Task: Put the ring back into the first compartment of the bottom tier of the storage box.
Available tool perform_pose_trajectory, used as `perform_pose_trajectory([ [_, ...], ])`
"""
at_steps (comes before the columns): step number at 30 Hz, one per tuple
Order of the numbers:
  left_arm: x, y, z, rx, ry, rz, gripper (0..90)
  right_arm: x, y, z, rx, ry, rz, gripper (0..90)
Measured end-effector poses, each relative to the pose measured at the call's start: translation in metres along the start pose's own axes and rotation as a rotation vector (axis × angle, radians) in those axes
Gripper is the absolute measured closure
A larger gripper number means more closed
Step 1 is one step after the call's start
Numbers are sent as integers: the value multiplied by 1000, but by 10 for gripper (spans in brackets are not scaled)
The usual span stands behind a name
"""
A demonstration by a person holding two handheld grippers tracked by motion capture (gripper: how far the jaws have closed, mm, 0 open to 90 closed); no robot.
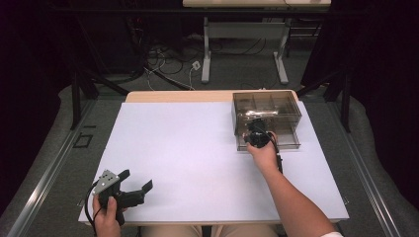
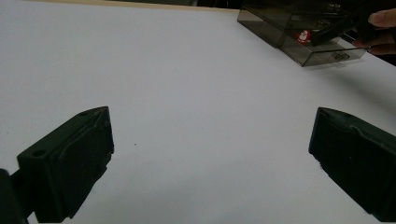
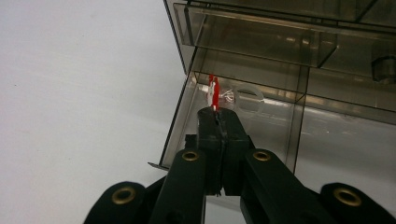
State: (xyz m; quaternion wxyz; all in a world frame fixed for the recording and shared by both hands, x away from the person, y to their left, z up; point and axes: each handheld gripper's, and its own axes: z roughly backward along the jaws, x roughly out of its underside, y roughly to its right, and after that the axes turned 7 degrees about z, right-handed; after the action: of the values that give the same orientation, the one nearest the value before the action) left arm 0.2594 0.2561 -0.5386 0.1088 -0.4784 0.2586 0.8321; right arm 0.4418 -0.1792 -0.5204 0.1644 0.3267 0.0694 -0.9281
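Note:
A smoky clear drawer box (image 1: 267, 104) stands at the back right of the white table top (image 1: 188, 148). Its lower drawer (image 1: 289, 141) is pulled out toward me. My right gripper (image 1: 258, 134) reaches over the left part of that drawer (image 3: 180, 116), shut on a small red and white Santa charm (image 3: 213, 90) that sticks up from its tips (image 3: 218, 114). In the left gripper view the charm (image 2: 304, 35) shows inside the open drawer (image 2: 327, 52). My left gripper (image 1: 136, 179) rests near the front left corner, open (image 2: 212, 121), nothing between its jaws.
The upper drawers (image 3: 261, 42) of the box are closed, with a round knob (image 3: 385, 67) at the right. A tan table edge (image 1: 173, 96) runs behind the white sheet. Cables and table legs (image 1: 206, 64) lie on the floor beyond.

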Motion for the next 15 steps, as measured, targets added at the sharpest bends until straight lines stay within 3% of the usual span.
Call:
perform_pose_trajectory([
  [15,0,0,0,-1,1,-1,1,-1,2,3,-12,10,-28,720],
])
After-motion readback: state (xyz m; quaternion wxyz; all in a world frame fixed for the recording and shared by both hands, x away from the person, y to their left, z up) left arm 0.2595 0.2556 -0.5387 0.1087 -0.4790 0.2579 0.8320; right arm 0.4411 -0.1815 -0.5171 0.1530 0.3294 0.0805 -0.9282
